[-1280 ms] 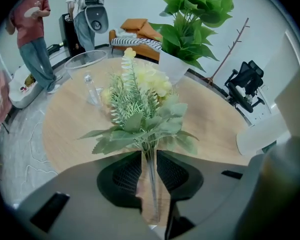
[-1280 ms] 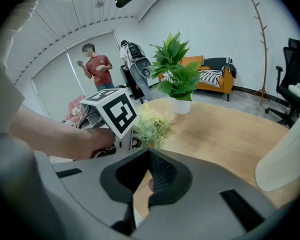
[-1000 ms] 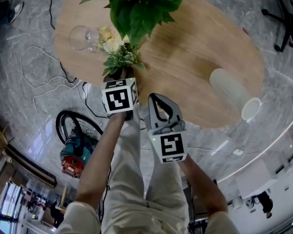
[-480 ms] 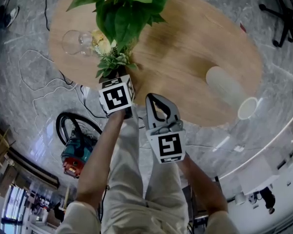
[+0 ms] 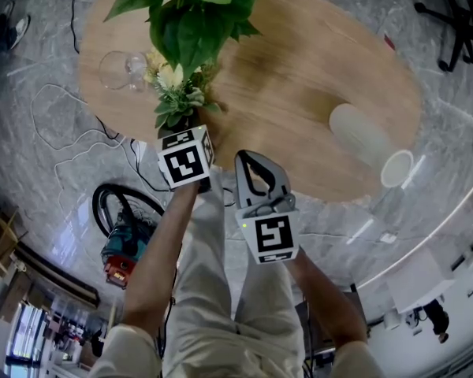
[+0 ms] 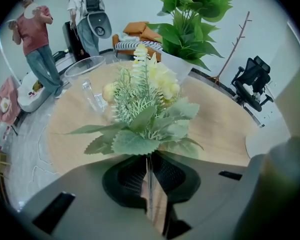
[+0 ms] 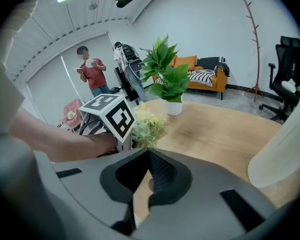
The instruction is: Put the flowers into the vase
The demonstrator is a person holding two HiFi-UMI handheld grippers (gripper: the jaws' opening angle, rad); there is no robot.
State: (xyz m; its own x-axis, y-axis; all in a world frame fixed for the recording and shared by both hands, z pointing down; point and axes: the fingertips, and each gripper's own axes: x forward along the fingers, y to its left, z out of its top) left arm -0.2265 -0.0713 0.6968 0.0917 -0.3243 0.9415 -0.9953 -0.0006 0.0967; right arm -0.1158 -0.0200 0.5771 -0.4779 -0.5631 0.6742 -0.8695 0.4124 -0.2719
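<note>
Flowers (image 6: 145, 109): the bunch rises straight out of the left gripper (image 6: 149, 184). Its jaws have just been closing and now pinch the thin stems low down, likely so the heads are free to carry. In the head view the bunch is at upper left, over the near edge of the surface (image 5: 299, 69), beside a glass (image 5: 114, 69) and a potted plant (image 5: 197, 14). The white vase (image 5: 363, 136) is at right, well apart from the bunch. The right gripper (image 7: 149, 176) is closed and empty at centre frame, probably spare to steady the vase.
</note>
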